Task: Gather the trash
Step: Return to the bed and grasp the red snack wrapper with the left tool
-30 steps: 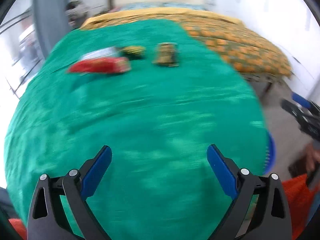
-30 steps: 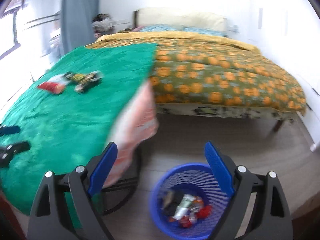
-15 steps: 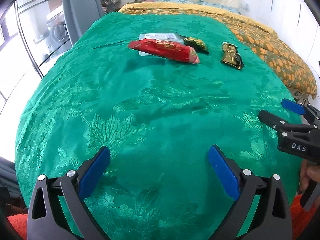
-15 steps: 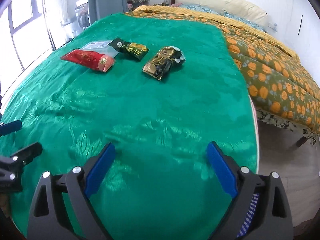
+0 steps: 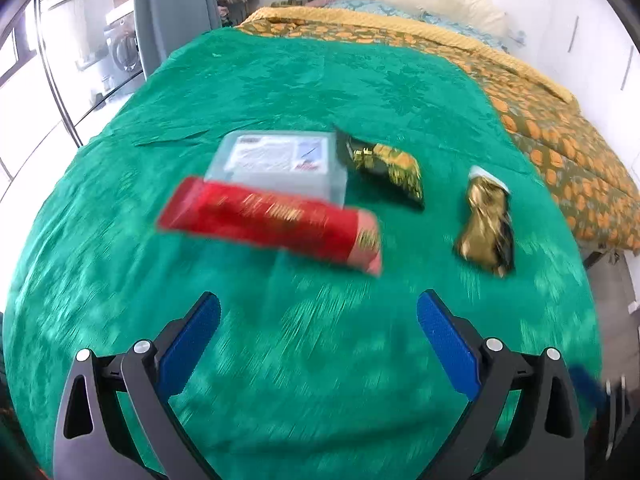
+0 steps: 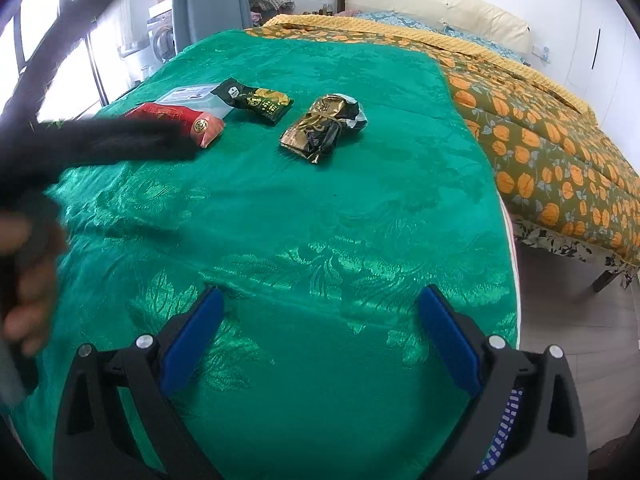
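Observation:
Trash lies on a table under a green cloth (image 5: 320, 360): a long red wrapper (image 5: 272, 224), a clear plastic box (image 5: 280, 164) behind it, a dark green and gold packet (image 5: 384, 168) and a crumpled gold and black wrapper (image 5: 486, 226). My left gripper (image 5: 318, 332) is open and empty, just short of the red wrapper. My right gripper (image 6: 318, 328) is open and empty over the near part of the cloth (image 6: 320, 220), well short of the gold wrapper (image 6: 324, 128). The left gripper shows as a dark blur in the right wrist view (image 6: 100, 144), over the red wrapper (image 6: 200, 124).
A bed with an orange-flowered cover (image 6: 560, 148) stands to the right of the table. A blue basket (image 6: 502, 436) peeks out under my right gripper by the table's right edge. Windows and a grey curtain (image 5: 172, 12) are at the left.
My left gripper has moved forward toward the red wrapper, which now looks much larger. My right gripper has advanced a little over the cloth. Both stay open.

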The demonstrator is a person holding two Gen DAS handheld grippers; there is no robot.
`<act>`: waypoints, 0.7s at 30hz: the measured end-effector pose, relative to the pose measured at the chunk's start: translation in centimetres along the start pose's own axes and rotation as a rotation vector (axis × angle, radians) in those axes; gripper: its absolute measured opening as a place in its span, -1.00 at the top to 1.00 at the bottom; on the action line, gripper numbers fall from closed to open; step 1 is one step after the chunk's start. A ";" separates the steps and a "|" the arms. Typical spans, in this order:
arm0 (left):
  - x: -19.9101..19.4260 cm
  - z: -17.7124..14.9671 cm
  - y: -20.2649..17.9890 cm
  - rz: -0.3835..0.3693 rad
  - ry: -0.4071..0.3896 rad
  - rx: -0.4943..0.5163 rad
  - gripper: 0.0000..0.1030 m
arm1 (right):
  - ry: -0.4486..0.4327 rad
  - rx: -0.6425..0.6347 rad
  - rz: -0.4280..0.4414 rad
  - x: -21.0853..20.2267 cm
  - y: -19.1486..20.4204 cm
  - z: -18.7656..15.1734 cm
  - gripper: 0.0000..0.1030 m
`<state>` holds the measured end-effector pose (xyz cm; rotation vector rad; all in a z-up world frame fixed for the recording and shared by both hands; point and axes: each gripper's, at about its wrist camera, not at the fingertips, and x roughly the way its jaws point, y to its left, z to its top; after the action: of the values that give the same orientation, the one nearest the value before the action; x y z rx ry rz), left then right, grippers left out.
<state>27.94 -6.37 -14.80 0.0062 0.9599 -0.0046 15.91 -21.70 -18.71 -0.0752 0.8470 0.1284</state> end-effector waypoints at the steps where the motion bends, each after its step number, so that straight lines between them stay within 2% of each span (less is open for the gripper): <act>1: 0.6 0.4 -0.2 0.017 0.004 -0.004 -0.89 | 0.001 0.002 0.002 0.0 0.0 0.0 -0.84; 4: 2.6 1.5 -0.1 0.094 0.028 -0.026 -0.89 | 0.001 0.004 0.005 0.0 -0.1 0.0 -0.84; 7: 2.8 1.6 1.6 0.106 0.038 -0.055 -0.89 | 0.000 0.003 0.005 0.0 -0.1 0.0 -0.84; 12: 1.1 -0.3 7.3 0.141 0.048 -0.067 -0.89 | -0.001 0.004 0.005 -0.1 -0.1 0.0 -0.84; 16: -0.1 -1.6 12.3 0.204 0.038 -0.066 -0.89 | -0.003 0.001 0.001 -0.1 -0.1 -0.1 -0.84; 18: -0.8 -1.7 13.6 0.172 0.023 -0.073 -0.89 | -0.004 -0.001 0.000 -0.1 0.0 -0.1 -0.84; 21: -1.6 -1.4 13.0 0.051 -0.011 -0.068 -0.89 | -0.004 -0.001 0.000 -0.1 0.0 -0.1 -0.84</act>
<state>25.99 6.68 -14.22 -0.0324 0.9478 0.0753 15.78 -21.76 -18.67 -0.0758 0.8430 0.1284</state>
